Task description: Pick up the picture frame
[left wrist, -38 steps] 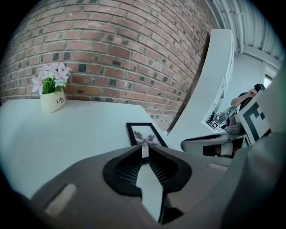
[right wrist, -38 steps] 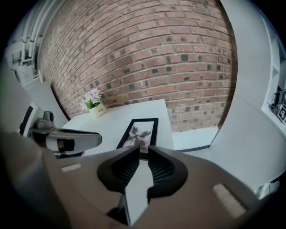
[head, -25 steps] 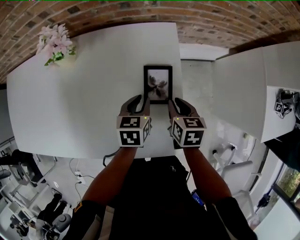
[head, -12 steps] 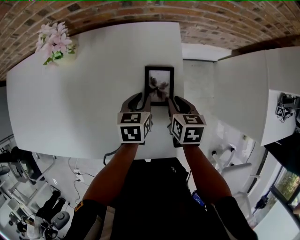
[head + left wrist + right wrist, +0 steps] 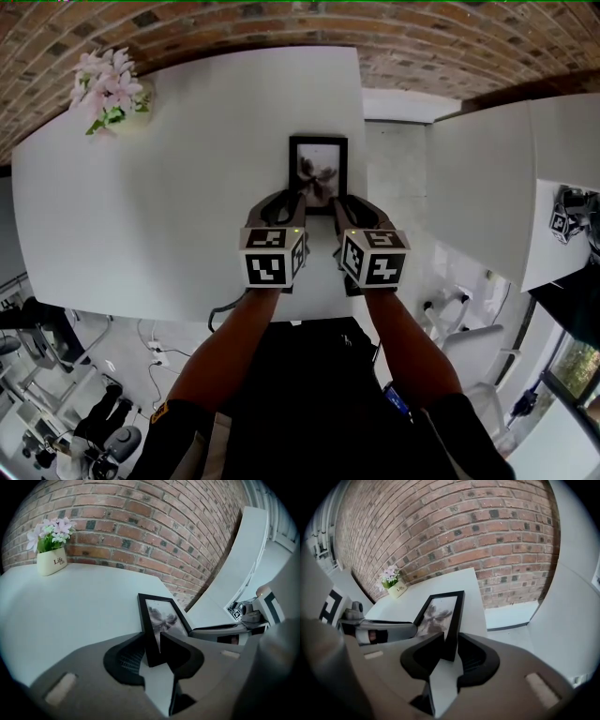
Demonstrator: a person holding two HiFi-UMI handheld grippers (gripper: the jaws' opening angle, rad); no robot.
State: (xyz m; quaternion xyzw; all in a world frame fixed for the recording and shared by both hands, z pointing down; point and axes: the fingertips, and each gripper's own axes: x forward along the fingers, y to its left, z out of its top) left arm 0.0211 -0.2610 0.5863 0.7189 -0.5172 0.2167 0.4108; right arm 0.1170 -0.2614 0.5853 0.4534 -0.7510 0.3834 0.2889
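A black picture frame (image 5: 319,169) with a dark floral print lies flat on the white table (image 5: 187,187), close to its right edge. My left gripper (image 5: 286,199) reaches over the frame's near left corner. In the left gripper view the left side bar of the frame (image 5: 161,616) runs between the jaws of the left gripper (image 5: 151,637), which stand open close on either side. My right gripper (image 5: 349,202) is at the near right corner. In the right gripper view the right side bar of the frame (image 5: 438,613) sits between the open jaws of the right gripper (image 5: 451,637).
A white pot of pink flowers (image 5: 108,89) stands at the table's far left corner, against a brick wall (image 5: 140,522). A second white table (image 5: 487,178) lies to the right across a narrow gap. A marker-covered device (image 5: 567,216) rests at that table's right end.
Both grippers have slid forward along the table, so the frame's near corners now sit between their jaws. The frame has stayed flat on the table.
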